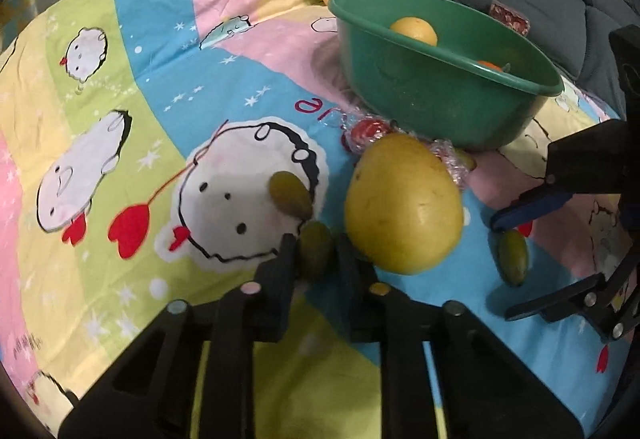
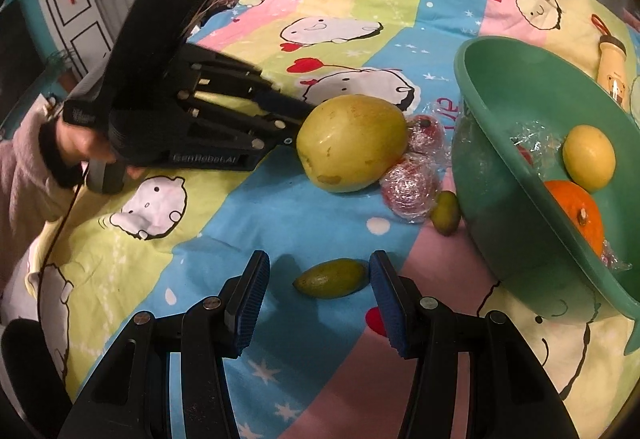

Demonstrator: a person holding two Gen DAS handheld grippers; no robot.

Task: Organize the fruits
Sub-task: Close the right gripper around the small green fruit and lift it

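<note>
The left gripper [image 1: 314, 253] has its jaws pinching a small green fruit [image 1: 315, 253] that lies on the cartoon-print bedsheet [image 1: 120, 79], just beside a large yellow-green pomelo [image 1: 402, 207]. The right gripper [image 2: 318, 293] hangs with jaws spread — another green fruit [image 2: 331, 278] lies on the sheet between them, untouched. Beyond the pomelo sit plastic-wrapped red fruits [image 2: 412, 191] and a green basin [image 2: 500, 143] holding a lemon [image 2: 588, 157] and an orange fruit [image 2: 578, 213].

Cartoon quilt [image 1: 132, 51] under fruit, green basin [image 1: 440, 99].
</note>
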